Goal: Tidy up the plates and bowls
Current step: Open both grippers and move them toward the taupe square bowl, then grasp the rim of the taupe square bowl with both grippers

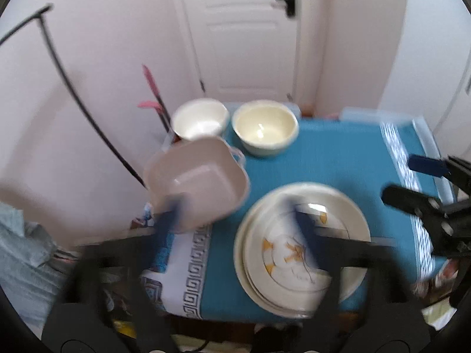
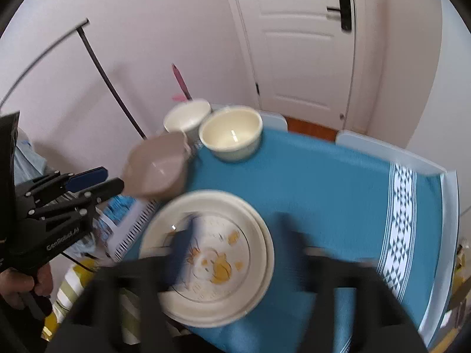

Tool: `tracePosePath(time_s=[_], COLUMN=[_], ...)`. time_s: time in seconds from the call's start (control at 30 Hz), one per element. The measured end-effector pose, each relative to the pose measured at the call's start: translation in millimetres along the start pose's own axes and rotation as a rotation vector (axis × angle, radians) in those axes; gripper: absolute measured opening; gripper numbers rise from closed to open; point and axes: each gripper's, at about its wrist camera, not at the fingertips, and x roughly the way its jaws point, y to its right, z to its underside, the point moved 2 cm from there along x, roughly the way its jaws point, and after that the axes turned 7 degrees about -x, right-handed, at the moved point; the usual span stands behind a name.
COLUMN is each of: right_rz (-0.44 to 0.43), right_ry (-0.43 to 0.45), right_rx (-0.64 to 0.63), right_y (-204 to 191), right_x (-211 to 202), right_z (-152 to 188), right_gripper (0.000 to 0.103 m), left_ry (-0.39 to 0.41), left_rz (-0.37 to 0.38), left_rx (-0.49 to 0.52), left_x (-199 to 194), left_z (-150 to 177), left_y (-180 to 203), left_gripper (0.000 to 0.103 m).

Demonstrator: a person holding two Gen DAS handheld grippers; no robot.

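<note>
A pink square bowl [image 1: 200,185] hangs tilted in the air over the table's left edge, just past my left gripper [image 1: 232,214]; it also shows in the right wrist view [image 2: 156,167]. The left gripper's jaws stand wide apart, one pad [image 1: 167,220] at the bowl's near rim. A stack of cream plates with a yellow pattern [image 1: 300,247] lies on the blue tablecloth [image 1: 338,153]. A white bowl [image 1: 200,117] and a cream bowl [image 1: 265,126] stand at the back. My right gripper [image 2: 235,253] is open above the plates [image 2: 212,253].
The table has raised pale rims [image 2: 382,150]. A white door [image 2: 300,44] and pink walls stand behind. A dark thin rack [image 1: 67,76] leans at the left wall. Striped cloth [image 2: 70,288] lies below the table's left side.
</note>
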Motion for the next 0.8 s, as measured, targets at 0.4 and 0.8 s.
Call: tracePosePath(time_s=[0.4, 0.8], right_rz=[-0.045, -0.134], right_ry=[-0.025, -0.185], right_rx=[-0.116, -0.148], right_y=[-20, -72], right_x=[23, 134], right_z=[-42, -68], right_gripper=[0.102, 0.102], left_ry=[0.011, -0.188], left_rz=[-0.038, 0.099], left_rx=[-0.212, -0.423], left_x=[-3, 85], left_z=[-2, 17], left_y=[-78, -141], left_gripper=[0.103, 0.099])
